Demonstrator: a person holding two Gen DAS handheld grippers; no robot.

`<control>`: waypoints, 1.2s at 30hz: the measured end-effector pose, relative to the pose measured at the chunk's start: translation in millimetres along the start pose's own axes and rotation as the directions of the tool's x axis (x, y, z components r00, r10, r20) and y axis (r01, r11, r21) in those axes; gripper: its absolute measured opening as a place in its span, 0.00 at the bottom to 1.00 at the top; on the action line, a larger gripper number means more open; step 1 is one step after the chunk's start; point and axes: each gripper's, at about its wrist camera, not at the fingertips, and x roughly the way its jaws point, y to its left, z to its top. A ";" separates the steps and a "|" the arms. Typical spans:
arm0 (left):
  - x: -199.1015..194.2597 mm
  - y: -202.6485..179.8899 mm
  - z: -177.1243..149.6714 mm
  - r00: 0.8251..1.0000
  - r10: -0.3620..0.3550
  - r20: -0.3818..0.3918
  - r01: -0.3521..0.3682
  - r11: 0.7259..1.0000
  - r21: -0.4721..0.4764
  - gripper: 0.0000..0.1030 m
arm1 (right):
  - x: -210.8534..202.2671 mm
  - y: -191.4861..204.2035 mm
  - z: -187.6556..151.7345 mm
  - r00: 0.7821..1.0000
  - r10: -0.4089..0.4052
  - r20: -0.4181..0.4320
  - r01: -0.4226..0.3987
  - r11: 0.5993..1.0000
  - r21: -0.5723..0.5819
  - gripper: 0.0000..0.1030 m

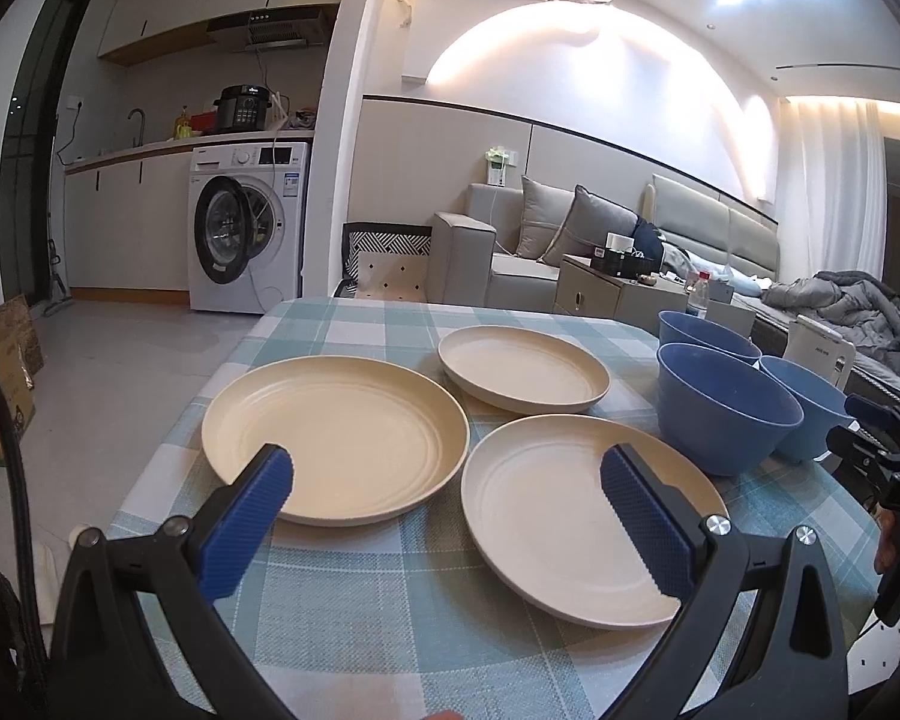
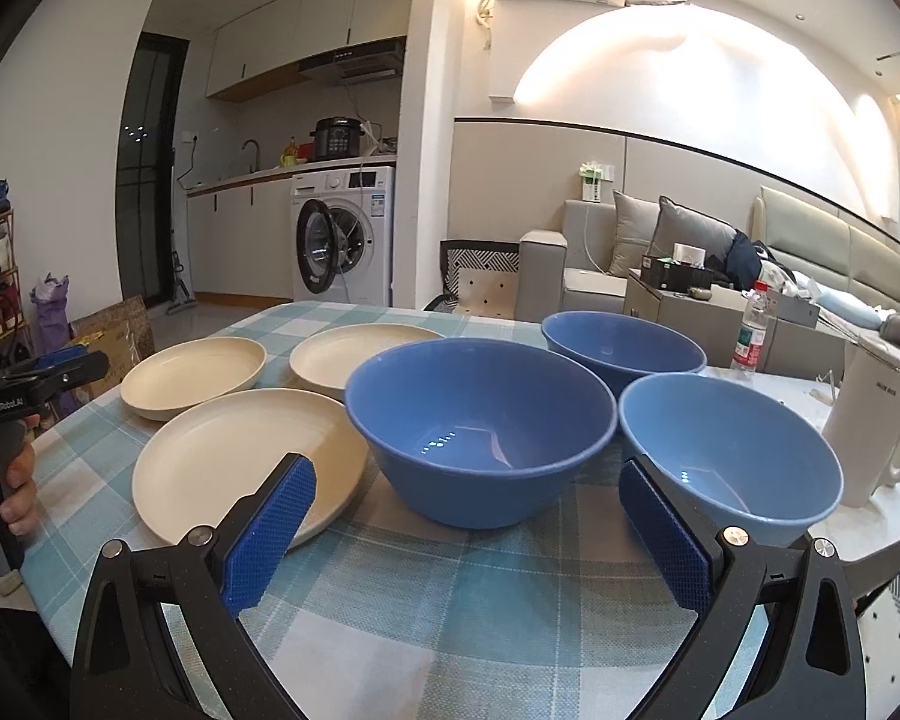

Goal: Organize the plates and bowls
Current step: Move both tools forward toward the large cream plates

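Note:
Three cream plates lie on the checked tablecloth: a left plate (image 1: 336,438), a far plate (image 1: 522,367) and a near right plate (image 1: 570,510). Three blue bowls stand to their right: a near bowl (image 2: 480,426), a far bowl (image 2: 624,348) and a right bowl (image 2: 732,456). My left gripper (image 1: 447,480) is open and empty, above the near edges of the left and near right plates. My right gripper (image 2: 468,498) is open and empty, just in front of the near bowl. Each gripper shows at the edge of the other's view.
A white electric kettle (image 2: 876,420) stands at the table's right edge, beside the right bowl. A plastic bottle (image 2: 750,336) stands behind it. The tablecloth (image 2: 450,600) stretches toward me. A sofa and a washing machine are beyond the table.

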 end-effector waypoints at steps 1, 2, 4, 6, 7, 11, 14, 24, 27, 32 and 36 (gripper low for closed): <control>-0.6 -0.4 1.1 1.000 -0.002 0.000 0.002 1.000 0.000 1.00 | 0.2 2.3 1.4 1.000 0.006 -0.003 -0.006 1.000 -0.002 1.00; -1.3 -0.8 2.5 1.000 -0.007 0.000 0.007 1.000 -0.001 1.00 | 0.6 4.7 2.8 1.000 0.009 -0.007 -0.009 1.000 -0.005 1.00; -3.0 -0.5 4.7 1.000 -0.008 0.001 0.008 1.000 -0.003 1.00 | 2.6 11.3 6.1 1.000 0.020 -0.020 -0.020 1.000 -0.011 1.00; -4.3 0.2 7.1 1.000 0.000 -0.003 0.000 1.000 -0.002 1.00 | 3.9 16.5 9.4 0.999 0.040 -0.028 -0.040 0.999 -0.008 1.00; -4.1 0.8 8.5 1.000 0.006 -0.006 -0.006 1.000 -0.003 1.00 | 5.2 19.9 10.5 0.998 0.047 -0.031 -0.047 0.999 -0.008 1.00; -3.2 6.2 12.5 0.999 0.042 -0.020 -0.042 0.999 -0.014 1.00 | 7.9 31.8 17.6 0.996 0.080 -0.040 -0.080 0.997 -0.011 1.00; -3.2 12.0 17.0 0.998 0.065 -0.022 -0.065 0.997 -0.030 1.00 | 10.0 41.0 24.5 0.994 0.096 -0.044 -0.097 0.995 -0.018 1.00; -4.1 24.2 28.3 0.990 0.140 -0.010 -0.141 0.989 -0.037 1.00 | 27.4 65.2 54.6 0.990 0.130 -0.054 -0.131 0.991 -0.023 1.00; -1.7 24.3 32.4 0.986 0.164 -0.009 -0.164 0.986 -0.027 1.00 | 32.1 70.7 61.9 0.990 0.134 -0.055 -0.136 0.990 -0.031 1.00; 3.1 22.4 39.8 0.986 0.168 -0.007 -0.168 0.986 -0.009 1.00 | 39.9 77.9 71.9 0.989 0.135 -0.061 -0.137 0.989 -0.046 1.00; 8.6 23.4 43.9 0.986 0.166 -0.017 -0.166 0.986 0.003 1.00 | 45.4 81.6 78.6 0.988 0.140 -0.064 -0.141 0.990 -0.022 1.00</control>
